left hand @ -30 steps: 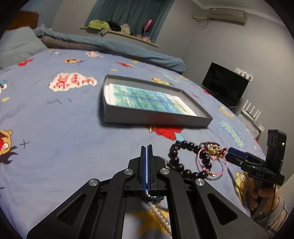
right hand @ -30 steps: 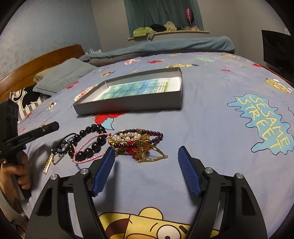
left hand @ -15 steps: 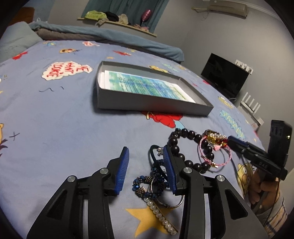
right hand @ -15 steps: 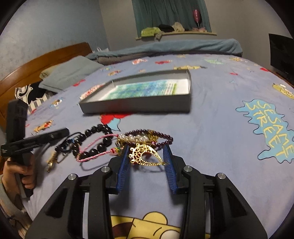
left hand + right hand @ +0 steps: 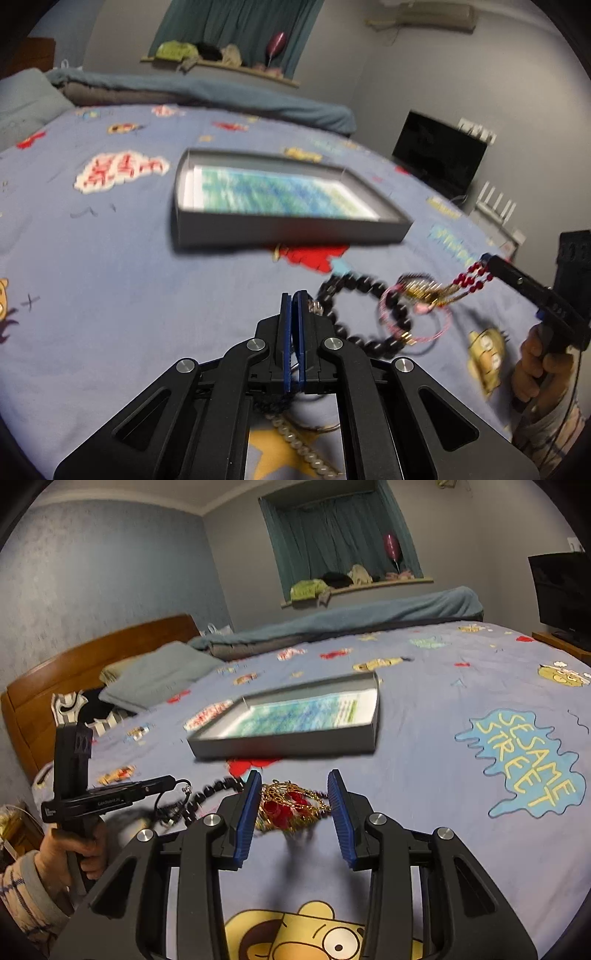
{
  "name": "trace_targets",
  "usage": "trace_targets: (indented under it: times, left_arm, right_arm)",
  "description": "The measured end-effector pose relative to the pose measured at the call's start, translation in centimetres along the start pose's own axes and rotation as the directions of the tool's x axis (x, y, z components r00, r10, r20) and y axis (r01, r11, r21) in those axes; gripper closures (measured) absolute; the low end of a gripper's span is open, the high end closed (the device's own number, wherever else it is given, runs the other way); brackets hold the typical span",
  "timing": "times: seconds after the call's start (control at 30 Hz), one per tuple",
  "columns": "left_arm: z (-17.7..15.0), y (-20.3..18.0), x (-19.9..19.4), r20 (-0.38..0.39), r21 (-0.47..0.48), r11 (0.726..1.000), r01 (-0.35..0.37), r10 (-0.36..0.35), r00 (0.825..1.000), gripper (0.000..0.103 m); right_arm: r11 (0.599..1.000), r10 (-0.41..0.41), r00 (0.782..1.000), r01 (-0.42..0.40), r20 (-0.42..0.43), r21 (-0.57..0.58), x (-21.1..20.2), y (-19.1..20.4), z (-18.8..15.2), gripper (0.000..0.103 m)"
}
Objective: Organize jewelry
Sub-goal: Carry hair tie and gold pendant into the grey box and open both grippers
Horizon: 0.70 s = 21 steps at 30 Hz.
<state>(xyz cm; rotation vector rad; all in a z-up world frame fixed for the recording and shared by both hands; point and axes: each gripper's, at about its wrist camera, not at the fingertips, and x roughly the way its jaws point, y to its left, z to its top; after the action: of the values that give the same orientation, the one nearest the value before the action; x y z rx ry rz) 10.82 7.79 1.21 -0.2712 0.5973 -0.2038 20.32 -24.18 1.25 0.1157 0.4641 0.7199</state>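
A shallow grey box [image 5: 291,201] with a blue-green printed sheet inside lies on the bed; it also shows in the right wrist view [image 5: 291,725]. My left gripper [image 5: 294,306] is shut on a dark beaded bracelet [image 5: 275,404], which hangs under the fingers with a pearl strand [image 5: 303,448]. A black bead bracelet [image 5: 364,317] and a pink cord loop [image 5: 415,319] lie to its right. My right gripper [image 5: 293,786] is open around a gold and red bead tangle [image 5: 290,806]. In the left wrist view the right gripper [image 5: 491,266] has red beads [image 5: 471,281] hanging at its tip.
The bed has a blue cartoon-print sheet [image 5: 461,709]. A grey pillow [image 5: 155,675] and wooden headboard [image 5: 55,675] are at the left in the right wrist view. A black monitor [image 5: 437,157] stands beyond the bed's right edge. A rolled blanket [image 5: 207,96] lies across the far side.
My left gripper closed on the dark beaded bracelet and lifted it. My right gripper opened wider around the gold and red tangle, and both cameras rose above the bed.
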Motion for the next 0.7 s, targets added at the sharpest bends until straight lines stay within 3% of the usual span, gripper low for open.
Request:
trace_targets:
  times: [0.23, 0.7]
  left_arm:
    - [1.6, -1.7, -1.6, 0.063, 0.034, 0.999, 0.024, -0.026, 0.998, 0.100]
    - [6.0, -2.3, -1.2, 0.108, 0.071, 0.997, -0.016, 0.008, 0.994, 0.100]
  right_arm:
    - [0.999, 0.023, 1.000, -0.024, 0.021, 0.026, -0.2, -0.7, 0.9, 0.066]
    - [0.999, 0.029, 0.998, -0.031, 0.049, 0.028, 1.2, -0.2, 4.8, 0.066]
